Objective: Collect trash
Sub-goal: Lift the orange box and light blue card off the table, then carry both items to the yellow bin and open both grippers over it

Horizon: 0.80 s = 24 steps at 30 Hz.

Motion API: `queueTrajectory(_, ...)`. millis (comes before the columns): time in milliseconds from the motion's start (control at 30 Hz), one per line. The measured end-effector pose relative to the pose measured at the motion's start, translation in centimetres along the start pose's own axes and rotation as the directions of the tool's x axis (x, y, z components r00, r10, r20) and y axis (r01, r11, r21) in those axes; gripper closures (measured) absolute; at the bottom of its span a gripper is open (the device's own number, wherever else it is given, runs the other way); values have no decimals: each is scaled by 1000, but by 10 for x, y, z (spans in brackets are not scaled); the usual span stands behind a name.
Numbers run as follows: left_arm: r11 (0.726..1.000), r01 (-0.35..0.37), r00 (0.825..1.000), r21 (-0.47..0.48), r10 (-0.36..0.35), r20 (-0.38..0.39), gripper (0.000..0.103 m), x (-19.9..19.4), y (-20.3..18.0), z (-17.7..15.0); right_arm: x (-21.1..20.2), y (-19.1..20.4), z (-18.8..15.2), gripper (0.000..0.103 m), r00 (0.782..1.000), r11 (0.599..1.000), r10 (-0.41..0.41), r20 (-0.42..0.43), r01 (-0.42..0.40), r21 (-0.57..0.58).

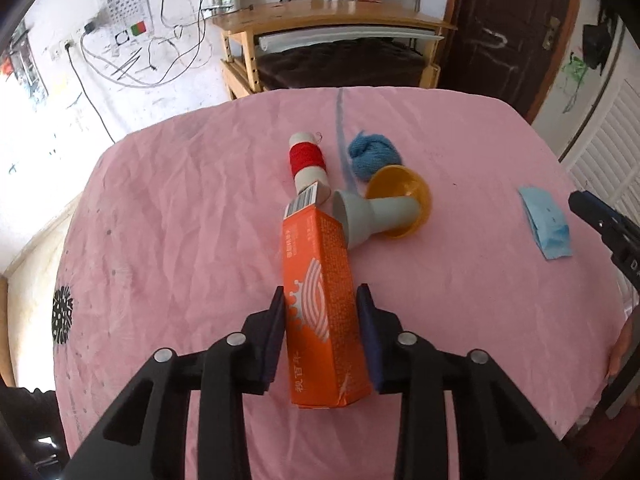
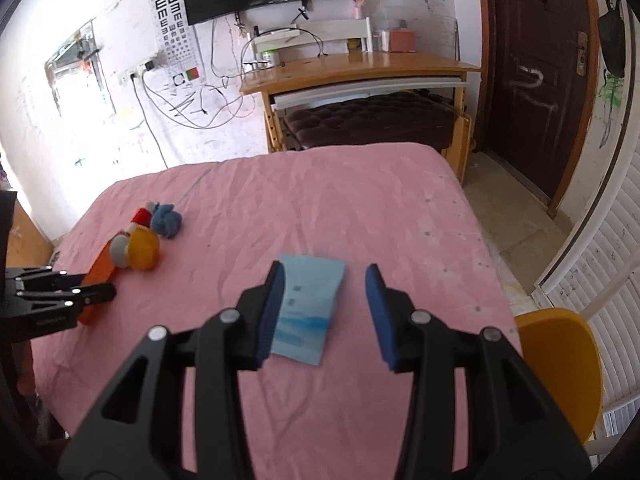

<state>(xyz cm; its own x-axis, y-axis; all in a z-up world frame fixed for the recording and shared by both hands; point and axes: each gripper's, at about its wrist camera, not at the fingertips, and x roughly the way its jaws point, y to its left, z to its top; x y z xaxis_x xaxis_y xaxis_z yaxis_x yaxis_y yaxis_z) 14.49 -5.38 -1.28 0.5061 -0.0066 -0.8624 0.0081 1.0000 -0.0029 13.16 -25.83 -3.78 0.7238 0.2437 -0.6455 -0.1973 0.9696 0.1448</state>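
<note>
An orange carton point(image 1: 316, 264) lies lengthwise on the pink cloth point(image 1: 180, 220), and my left gripper point(image 1: 322, 291) is shut on its near half, both pads against its long sides. In the right wrist view the same orange carton point(image 2: 100, 268) sits at the far left inside the left gripper point(image 2: 98, 294). A flat light-blue packet point(image 2: 308, 312) lies on the cloth. My right gripper point(image 2: 324, 269) hovers over it, open, the left finger overlapping the packet's edge and the right finger well clear. From the left wrist view the blue packet point(image 1: 546, 224) is at the far right, beside the right gripper's tip point(image 1: 584, 204).
Past the carton's far end lie a spool of red thread point(image 1: 306, 158), a ball of blue yarn point(image 1: 374, 154) and a grey cone point(image 1: 360, 216) stuck in a yellow bowl point(image 1: 400, 200). A yellow chair point(image 2: 560, 364) stands by the table's right edge; a wooden desk point(image 2: 360, 68) lies beyond.
</note>
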Motion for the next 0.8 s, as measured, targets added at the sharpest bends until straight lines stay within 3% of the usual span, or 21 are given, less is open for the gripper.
queueTrajectory(300, 999, 44, 998, -9, -43, 55, 74, -24, 1, -4, 20, 3, -4, 61, 996, 1000, 24, -92, -23, 4)
queueTrajectory(367, 999, 45, 997, -8, -44, 66, 74, -28, 1, -4, 27, 10, -3, 35, 993, 1000, 11, -114, -14, -20)
queueTrajectory(433, 999, 49, 996, -8, -49, 71, 74, -30, 1, -5, 30, 18, -1, 31, 993, 999, 1, -118, -6, -41)
queueTrajectory(533, 998, 59, 995, -11, -58, 76, 74, -32, 4, -3, 42, 29, -1, 32, 988, 995, -49, -149, 36, -93)
queueTrajectory(633, 997, 72, 994, -12, -70, 79, 74, -33, 7, -2, 47, 41, -3, 53, 984, 987, -71, -165, 45, -154)
queueTrajectory(800, 996, 86, 992, -11, -84, 98, 73, -39, 8, 3, 45, 45, -6, 56, 985, 982, -89, -146, 62, -176)
